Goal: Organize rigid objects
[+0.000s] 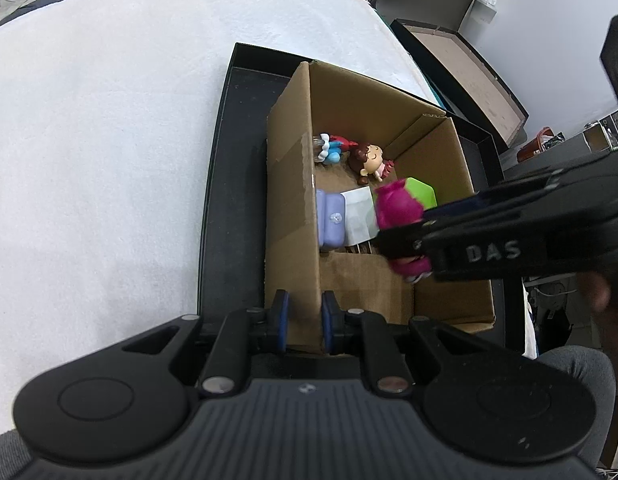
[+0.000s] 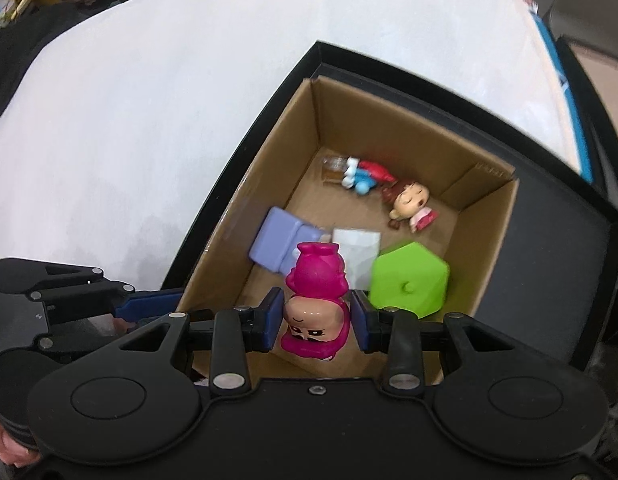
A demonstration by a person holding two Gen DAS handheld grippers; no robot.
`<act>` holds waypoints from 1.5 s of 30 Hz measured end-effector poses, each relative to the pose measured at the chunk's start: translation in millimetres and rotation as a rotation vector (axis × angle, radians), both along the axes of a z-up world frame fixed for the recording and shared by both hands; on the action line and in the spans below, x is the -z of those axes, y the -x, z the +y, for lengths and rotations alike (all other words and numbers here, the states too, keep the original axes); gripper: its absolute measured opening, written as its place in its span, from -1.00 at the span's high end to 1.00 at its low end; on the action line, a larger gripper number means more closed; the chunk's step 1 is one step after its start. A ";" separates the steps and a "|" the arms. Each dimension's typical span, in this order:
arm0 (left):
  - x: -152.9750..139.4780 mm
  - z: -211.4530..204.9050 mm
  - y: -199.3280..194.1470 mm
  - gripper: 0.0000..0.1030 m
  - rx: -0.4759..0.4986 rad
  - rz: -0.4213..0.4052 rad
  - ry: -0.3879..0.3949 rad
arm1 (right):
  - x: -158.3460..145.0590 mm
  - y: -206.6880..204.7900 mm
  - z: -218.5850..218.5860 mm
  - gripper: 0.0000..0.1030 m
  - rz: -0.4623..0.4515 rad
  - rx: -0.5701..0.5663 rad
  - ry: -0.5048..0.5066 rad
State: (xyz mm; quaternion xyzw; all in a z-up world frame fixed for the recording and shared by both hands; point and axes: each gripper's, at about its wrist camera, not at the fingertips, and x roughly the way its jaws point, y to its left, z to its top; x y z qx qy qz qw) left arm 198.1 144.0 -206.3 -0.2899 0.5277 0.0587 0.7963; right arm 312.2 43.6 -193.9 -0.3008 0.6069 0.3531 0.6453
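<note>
Over cardboard box [image 2: 485,216] | right claw [image 2: 315,320] grips magenta figure [image 2: 315,280] | left claw [image 1: 303,320] straddles box wall

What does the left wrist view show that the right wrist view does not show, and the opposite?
Only the left wrist view shows the left gripper closed on the cardboard box wall, and a second dark box beyond the table.

Only the right wrist view shows the magenta figure's face between the right gripper fingers, and the green hexagonal block almost whole.

Both show the magenta figure, the purple toy, the sleeping doll and the blue-and-red figure inside the box.
</note>
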 end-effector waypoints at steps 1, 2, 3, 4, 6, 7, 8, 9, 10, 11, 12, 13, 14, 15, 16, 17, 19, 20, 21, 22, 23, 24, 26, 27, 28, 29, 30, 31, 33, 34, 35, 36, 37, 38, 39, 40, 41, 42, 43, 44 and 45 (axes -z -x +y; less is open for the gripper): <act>0.3 0.4 0.0 0.70 0.000 0.000 0.000 | 2.5 0.3 -0.8 0.30 0.004 0.010 -0.005; 0.2 0.4 0.0 0.70 0.000 0.000 0.000 | 5.7 0.6 -1.6 0.30 0.006 0.019 -0.007; 0.0 0.1 -0.1 0.70 0.000 0.000 0.000 | 9.6 1.0 -2.4 0.30 0.007 0.029 -0.005; -0.1 0.1 0.2 0.70 0.001 0.000 -0.001 | 14.0 1.6 -3.1 0.30 0.008 0.035 -0.001; -0.5 -0.4 0.8 0.70 0.001 -0.001 -0.002 | 22.4 2.7 -4.3 0.30 0.004 0.041 0.011; -0.3 -0.3 1.1 0.70 0.002 -0.001 -0.002 | 25.1 3.0 -4.8 0.30 0.007 0.046 0.011; -0.2 -0.1 1.4 0.70 0.001 -0.001 -0.002 | 27.7 2.9 -5.2 0.29 0.013 0.053 0.013; -0.2 0.0 1.5 0.70 0.000 -0.001 -0.001 | 29.4 3.0 -6.1 0.27 0.018 0.059 0.010; 0.0 0.3 1.2 0.70 0.000 -0.001 0.000 | 30.1 2.7 -7.1 0.27 0.022 0.068 0.004; 0.1 0.2 1.1 0.71 0.001 0.001 0.000 | 30.4 2.1 -8.4 0.27 0.022 0.078 -0.003; 0.6 0.5 0.1 0.71 0.002 0.002 -0.002 | 30.3 1.7 -9.5 0.27 0.021 0.083 -0.007; 0.8 0.4 -0.3 0.71 0.003 0.003 -0.004 | 29.8 1.7 -10.7 0.27 0.018 0.084 -0.013; 0.9 0.3 -0.8 0.71 0.004 0.004 -0.004 | 28.9 1.8 -12.2 0.27 0.014 0.083 -0.018; 1.1 0.5 -0.9 0.71 0.003 0.005 -0.004 | 27.6 2.1 -14.0 0.27 0.012 0.083 -0.021; 1.6 0.4 -1.6 0.71 0.002 0.005 -0.002 | 26.1 2.5 -15.4 0.27 0.011 0.084 -0.025; 1.5 0.3 -1.8 0.71 0.002 0.005 -0.002 | 24.6 2.5 -17.5 0.27 0.012 0.086 -0.029; 1.4 0.3 -1.7 0.71 0.002 0.005 -0.003 | 20.7 3.3 -21.7 0.27 0.010 0.090 -0.042; 1.4 0.3 -1.7 0.71 0.002 0.005 -0.003 | 19.6 2.7 -20.7 0.27 -0.021 0.096 -0.086; 1.5 0.3 -1.7 0.71 0.002 0.005 -0.002 | 16.4 2.7 -22.7 0.27 -0.021 0.100 -0.094; 1.5 0.3 -1.8 0.71 0.002 0.006 -0.003 | 14.2 2.4 -24.7 0.27 -0.020 0.103 -0.101; 1.5 0.2 -1.7 0.71 0.003 0.006 -0.004 | 12.0 2.6 -26.0 0.27 -0.020 0.104 -0.108; 1.4 0.2 -1.8 0.71 0.005 0.006 -0.005 | 9.2 3.5 -28.1 0.27 -0.020 0.104 -0.113; 1.2 -0.3 -2.2 0.71 0.010 0.008 -0.009 | 4.1 5.0 -32.0 0.27 -0.022 0.103 -0.124; 1.3 -0.4 -2.6 0.71 0.012 0.009 -0.010 | 0.9 6.1 -34.6 0.27 -0.021 0.105 -0.130; 1.4 -0.4 -2.9 0.71 0.014 0.011 -0.011 | -2.0 7.6 -36.4 0.26 -0.020 0.106 -0.135; 1.3 -0.9 -3.5 0.71 0.014 0.013 -0.011 | -5.0 8.6 -38.9 0.25 -0.019 0.110 -0.141; 1.3 -0.7 -3.7 0.71 0.015 0.013 -0.009 | -7.8 9.2 -41.7 0.25 -0.018 0.114 -0.148; 1.2 -0.4 -3.8 0.71 0.014 0.014 -0.007 | -11.7 9.7 -44.2 0.24 -0.019 0.119 -0.154; -0.1 -0.6 -4.5 0.72 0.012 0.015 -0.010 | -18.2 10.4 -49.1 0.22 -0.023 0.130 -0.165; -1.3 -0.8 -4.6 0.72 0.013 0.014 -0.012 | -21.5 10.3 -52.1 0.18 -0.025 0.137 -0.170; -2.6 -1.3 -4.7 0.72 0.016 0.013 -0.014 | -23.9 10.6 -55.0 0.15 -0.027 0.143 -0.175; -4.2 -1.8 -4.8 0.72 0.022 0.014 -0.020 | -27.4 11.1 -58.6 0.15 -0.030 0.148 -0.180; -5.8 -2.3 -4.8 0.72 0.026 0.016 -0.027 | -28.0 11.1 -61.1 0.12 -0.034 0.152 -0.183; -7.3 -2.7 -4.8 0.72 0.028 0.020 -0.035 | -29.1 10.9 -64.1 0.07 -0.037 0.160 -0.189; -8.8 -3.3 -4.8 0.72 0.029 0.024 -0.040 | -31.8 10.7 -67.8 0.03 -0.039 0.170 -0.196; -9.8 -4.0 -4.7 0.71 0.029 0.030 -0.042 | -35.0 10.5 -71.7 -0.07 -0.041 0.180 -0.205; -10.9 -4.3 -4.4 0.71 0.026 0.037 -0.045 | -37.6 9.8 -75.7 -0.14 -0.046 0.192 -0.214; -12.9 -4.9 -3.8 0.70 0.024 0.041 -0.056 | -40.4 9.0 -80.2 -0.18 -0.051 0.203 -0.225; -15.3 -5.8 -3.3 0.68 0.027 0.042 -0.067 | -42.2 8.1 -83.4 -0.26 -0.054 0.211 -0.233; -18.0 -6.5 -3.1 0.67 0.030 0.048 -0.074 | -44.9 7.3 -87.4 -0.38 -0.058 0.220 -0.239; -19.8 -6.2 -3.4 0.66 0.028 0.054 -0.070 | -48.9 6.4 -91.6 -0.45 -0.070 0.230 -0.245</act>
